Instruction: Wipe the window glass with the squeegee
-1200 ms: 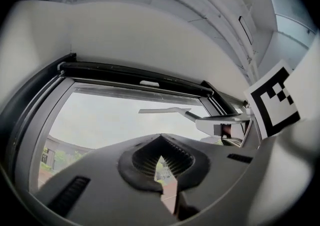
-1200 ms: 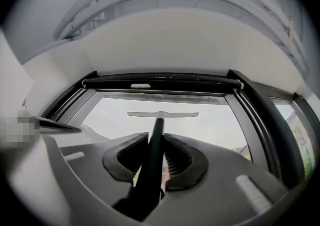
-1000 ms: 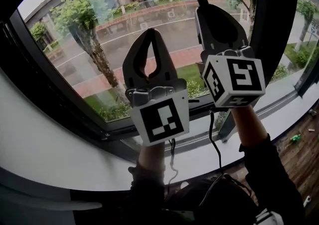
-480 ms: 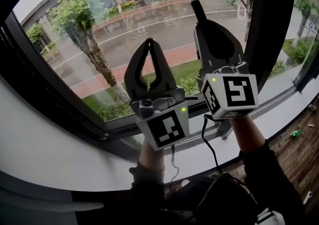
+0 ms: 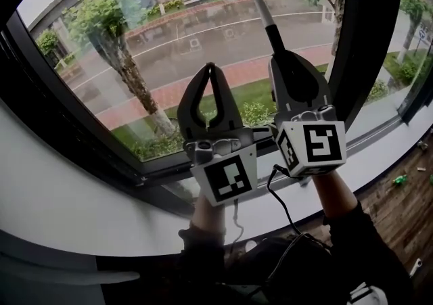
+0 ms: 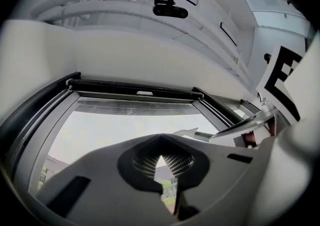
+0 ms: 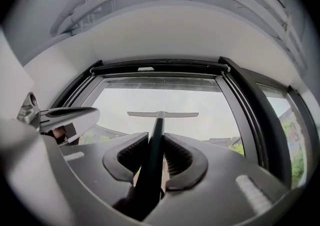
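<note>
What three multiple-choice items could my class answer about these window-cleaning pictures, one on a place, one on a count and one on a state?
1. Where is the squeegee?
A) lying on the floor
B) raised in front of the window glass
C) hanging from the ceiling

2. How many grippers hold a tool?
A) none
B) one
C) two

3. What state is the left gripper in?
A) shut and empty
B) wide open
C) shut on a cloth

Answers:
1. B, its handle rises from the right gripper in front of the glass.
2. B, only the right gripper clamps the handle.
3. A, its jaws meet with nothing between them.
</note>
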A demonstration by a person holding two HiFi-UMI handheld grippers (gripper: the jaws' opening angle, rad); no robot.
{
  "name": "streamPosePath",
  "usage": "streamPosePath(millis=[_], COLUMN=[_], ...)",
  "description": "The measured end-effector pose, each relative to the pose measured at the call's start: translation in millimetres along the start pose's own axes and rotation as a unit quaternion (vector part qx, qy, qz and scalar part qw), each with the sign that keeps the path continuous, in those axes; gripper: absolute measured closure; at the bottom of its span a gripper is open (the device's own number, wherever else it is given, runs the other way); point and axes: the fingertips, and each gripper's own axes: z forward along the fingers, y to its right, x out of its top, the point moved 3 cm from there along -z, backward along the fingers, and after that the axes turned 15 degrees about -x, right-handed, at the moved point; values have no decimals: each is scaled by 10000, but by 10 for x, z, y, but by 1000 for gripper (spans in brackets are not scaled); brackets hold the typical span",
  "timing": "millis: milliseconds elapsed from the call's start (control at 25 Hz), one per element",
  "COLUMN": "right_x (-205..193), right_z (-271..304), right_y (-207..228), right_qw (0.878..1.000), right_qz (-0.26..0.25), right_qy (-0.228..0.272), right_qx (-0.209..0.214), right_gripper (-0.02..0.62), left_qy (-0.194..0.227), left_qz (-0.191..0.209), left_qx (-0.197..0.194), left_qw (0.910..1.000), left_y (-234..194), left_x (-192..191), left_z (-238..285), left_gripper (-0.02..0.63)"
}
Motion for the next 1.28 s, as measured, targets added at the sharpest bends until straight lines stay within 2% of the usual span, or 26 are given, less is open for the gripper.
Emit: streamPosePath(millis=[640, 1280], right_x=[-521, -1161], right_z=[-417, -914], right_y=[-8, -5], right_qw=[9975, 9846], right_qz=[-38, -185], right_qy=[-705, -1738], right_qx=[-14, -5], right_gripper=[500, 500], left_qy=[-639, -1193], left_qz=[-316, -544], left_qx=[-172, -229], left_qw=[9973, 9911], left_y=[246, 533], left_x=[-423, -801], left_z=[-344, -733], left_gripper=[606, 606])
